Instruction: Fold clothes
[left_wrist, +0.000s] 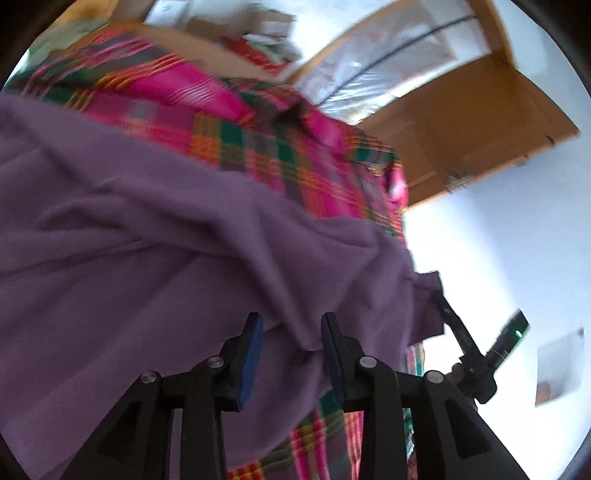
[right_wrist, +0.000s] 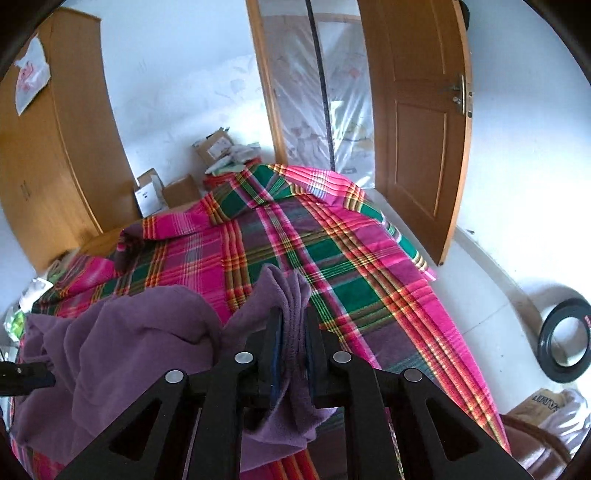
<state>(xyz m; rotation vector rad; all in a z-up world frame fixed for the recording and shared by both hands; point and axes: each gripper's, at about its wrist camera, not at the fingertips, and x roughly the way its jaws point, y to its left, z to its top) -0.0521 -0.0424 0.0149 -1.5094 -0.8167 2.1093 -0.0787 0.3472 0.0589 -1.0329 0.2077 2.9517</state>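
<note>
A purple fleece garment (right_wrist: 122, 343) lies bunched on a bed with a pink and green plaid sheet (right_wrist: 332, 258). My right gripper (right_wrist: 293, 317) is shut on a thick fold of the garment, which sticks up between the pads and hangs below them. In the blurred left wrist view the purple garment (left_wrist: 147, 240) fills the left and middle. My left gripper (left_wrist: 291, 321) stands open just above it, with cloth behind the gap and a crease by the right pad. To its right, the right gripper (left_wrist: 437, 291) holds the garment's lifted corner.
A wooden wardrobe (right_wrist: 44, 147) stands at the left and cardboard boxes (right_wrist: 166, 192) sit behind the bed. An open wooden door (right_wrist: 417, 129) and a plastic-curtained doorway (right_wrist: 317, 92) are beyond. On the white floor at the right lies a black ring (right_wrist: 563, 347).
</note>
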